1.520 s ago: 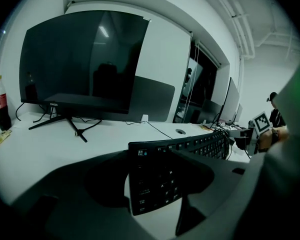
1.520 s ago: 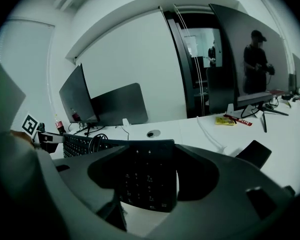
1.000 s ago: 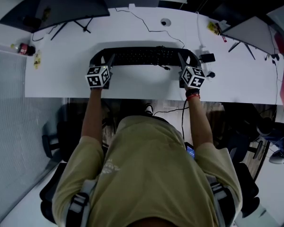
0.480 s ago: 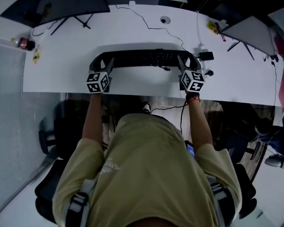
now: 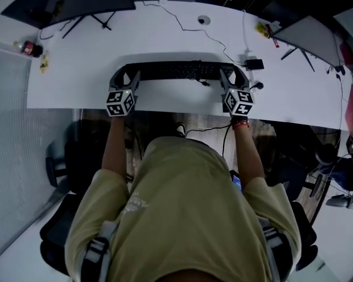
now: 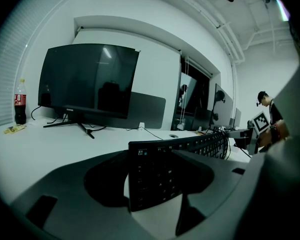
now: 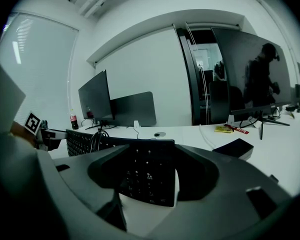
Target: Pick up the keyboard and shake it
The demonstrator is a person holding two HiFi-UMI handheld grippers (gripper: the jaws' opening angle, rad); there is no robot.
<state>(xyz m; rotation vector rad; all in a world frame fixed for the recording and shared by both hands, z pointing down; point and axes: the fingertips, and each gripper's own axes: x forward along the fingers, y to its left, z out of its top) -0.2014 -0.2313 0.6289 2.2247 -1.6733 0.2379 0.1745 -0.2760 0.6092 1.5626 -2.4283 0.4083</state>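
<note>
A black keyboard [image 5: 176, 70] is held level just above the white desk [image 5: 76, 81], throwing a shadow on it. My left gripper [image 5: 126, 78] is shut on its left end and my right gripper [image 5: 231, 77] on its right end. Each pair of jaws spans the keyboard from its front edge to its back edge. In the left gripper view the keyboard [image 6: 157, 171] fills the gap between the jaws of the left gripper [image 6: 152, 169] and runs off to the right. In the right gripper view the number-pad end of the keyboard [image 7: 145, 176] sits between the jaws of the right gripper [image 7: 150, 170].
A dark monitor [image 5: 76, 2] stands at the desk's back left and another monitor [image 5: 309, 37] at the right. A cola bottle [image 5: 28, 49] is at the far left. A small black box [image 5: 253, 64] and a cable [image 5: 188, 34] lie behind the keyboard. A person [image 6: 267, 109] stands in the background.
Both grippers have drawn the keyboard toward the desk's near edge, farther from the round cable hole. The grip on both ends is unchanged.
</note>
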